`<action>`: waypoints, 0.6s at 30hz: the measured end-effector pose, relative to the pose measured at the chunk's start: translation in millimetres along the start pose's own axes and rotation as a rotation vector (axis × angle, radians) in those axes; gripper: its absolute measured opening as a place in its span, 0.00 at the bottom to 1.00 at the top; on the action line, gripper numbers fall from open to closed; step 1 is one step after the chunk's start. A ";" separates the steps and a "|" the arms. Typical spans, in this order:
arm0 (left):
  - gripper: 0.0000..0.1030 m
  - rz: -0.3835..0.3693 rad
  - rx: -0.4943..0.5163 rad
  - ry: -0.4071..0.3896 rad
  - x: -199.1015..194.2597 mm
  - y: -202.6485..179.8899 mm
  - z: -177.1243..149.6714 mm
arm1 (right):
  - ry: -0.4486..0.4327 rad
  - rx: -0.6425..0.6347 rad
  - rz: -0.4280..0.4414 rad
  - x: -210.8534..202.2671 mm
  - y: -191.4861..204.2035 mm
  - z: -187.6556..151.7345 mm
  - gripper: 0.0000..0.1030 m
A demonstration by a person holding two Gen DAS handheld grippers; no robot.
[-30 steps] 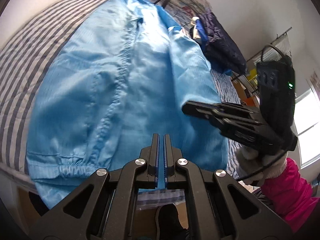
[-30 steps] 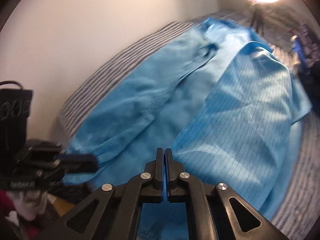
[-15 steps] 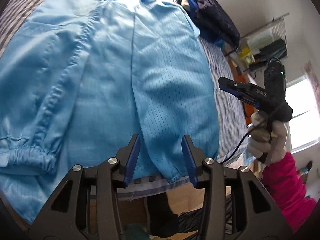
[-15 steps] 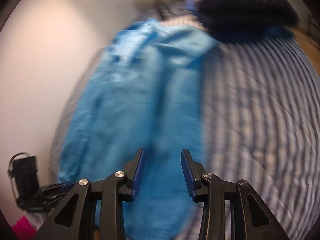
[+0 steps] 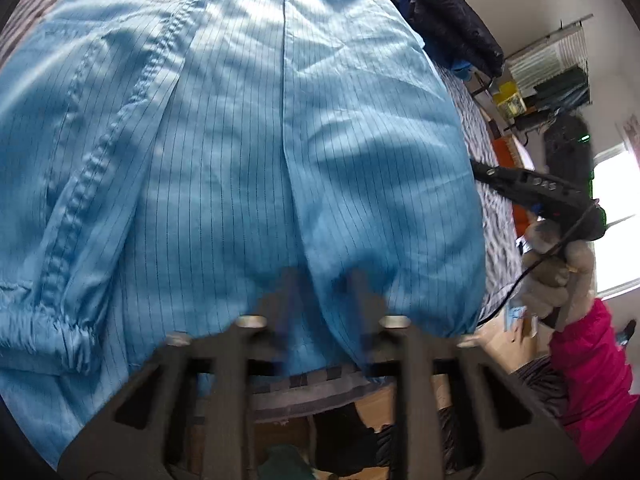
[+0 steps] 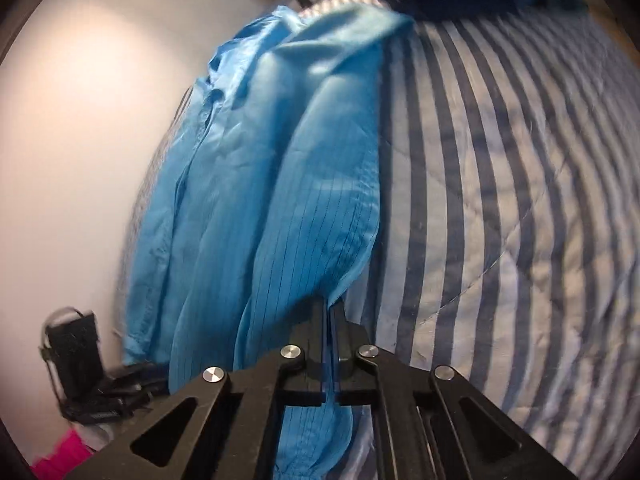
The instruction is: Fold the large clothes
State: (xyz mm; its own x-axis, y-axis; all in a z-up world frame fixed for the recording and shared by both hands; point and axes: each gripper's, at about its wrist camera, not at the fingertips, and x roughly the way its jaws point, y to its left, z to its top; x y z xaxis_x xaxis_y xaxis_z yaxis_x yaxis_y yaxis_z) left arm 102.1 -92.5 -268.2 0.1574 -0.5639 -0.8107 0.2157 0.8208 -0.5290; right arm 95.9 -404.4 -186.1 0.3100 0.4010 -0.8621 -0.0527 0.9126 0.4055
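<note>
- The striped bed cover (image 6: pixel 500 208) spreads under everything, its bare stripes lying to the right of the garment in the right wrist view.
- The blue garment (image 5: pixel 240 140) lies flat along the bed, long axis running away from both grippers toward the collar at the far end; its hem reaches the near bed edge, just in front of the left tool.
- A gathered sleeve cuff (image 5: pixel 60 332) sits at the near left, on top of the body panel.
- A dark jacket (image 5: pixel 448 20) is heaped at the far right of the bed, near the garment's shoulder; likely no obstacle unless a fold is carried that way.
- The right gripper (image 6: pixel 331 344) has its jaws pressed together on the garment's right side edge, cloth running up between them; it is the hand already holding fabric.
- The left gripper (image 5: pixel 324 300) is blurred, jaws spread apart over the hem beside the centre seam, pinching nothing.
- My judgement: the left jaws need to close on the hem ahead so both corners travel together along the long axis.
</note>
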 end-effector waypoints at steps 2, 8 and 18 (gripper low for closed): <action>0.12 0.011 0.009 -0.006 -1.6 -0.7 -1.6 | -0.021 -0.005 -0.124 -8.8 -2.6 -1.6 0.00; 0.12 0.063 0.056 -0.030 -8.7 -6.3 -3.8 | 0.065 -0.019 -0.229 7.5 -13.0 -10.2 0.01; 0.16 0.061 0.090 -0.050 -24.5 -24.8 -12.3 | -0.154 0.005 0.035 -22.6 -6.6 65.6 0.50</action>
State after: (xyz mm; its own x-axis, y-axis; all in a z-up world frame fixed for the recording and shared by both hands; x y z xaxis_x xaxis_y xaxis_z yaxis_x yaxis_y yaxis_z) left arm 81.0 -97.9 -238.3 0.2200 -0.5188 -0.8261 0.2895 0.8434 -0.4525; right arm 151.5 -424.7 -149.4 0.4497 0.4155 -0.7907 -0.0617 0.8976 0.4365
